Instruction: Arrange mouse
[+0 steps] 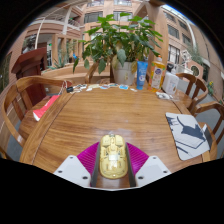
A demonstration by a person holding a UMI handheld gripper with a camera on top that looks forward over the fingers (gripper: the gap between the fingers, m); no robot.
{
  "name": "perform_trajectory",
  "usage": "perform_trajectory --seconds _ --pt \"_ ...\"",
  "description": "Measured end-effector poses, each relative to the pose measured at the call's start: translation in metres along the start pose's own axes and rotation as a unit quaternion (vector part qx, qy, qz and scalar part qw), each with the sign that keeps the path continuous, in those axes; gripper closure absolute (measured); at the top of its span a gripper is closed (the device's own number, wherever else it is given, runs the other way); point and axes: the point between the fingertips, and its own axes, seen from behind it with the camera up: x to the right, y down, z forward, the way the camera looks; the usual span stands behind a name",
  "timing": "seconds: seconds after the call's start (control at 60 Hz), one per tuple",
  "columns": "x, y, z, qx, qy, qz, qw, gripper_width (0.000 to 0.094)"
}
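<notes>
A pale yellow, translucent mouse (113, 158) sits lengthwise between my fingers, its nose pointing away over the wooden table (110, 115). My gripper (113, 150) is shut on it, the magenta pads (89, 157) pressing against both of its sides. The mouse's underside is hidden, so whether it touches the table cannot be told. A dark and white patterned mouse mat (188, 134) lies on the table ahead and to the right of the fingers.
A potted plant (122, 40) stands at the table's far edge among small items, with a white jug (169, 84) to its right. A red book (44, 108) lies at the left. Wooden chairs (14, 105) flank the table.
</notes>
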Motion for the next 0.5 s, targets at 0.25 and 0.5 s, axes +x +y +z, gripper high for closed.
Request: perform_trajectory --seconds 0.25,0.5 --pt "-0.007 -0.018 -0.012 0.023 -0.031 -0.018 0.999 0.0584" --pt "0.023 -0.201 -0.143 0.229 -0.093 -0.012 0.969 0.0582"
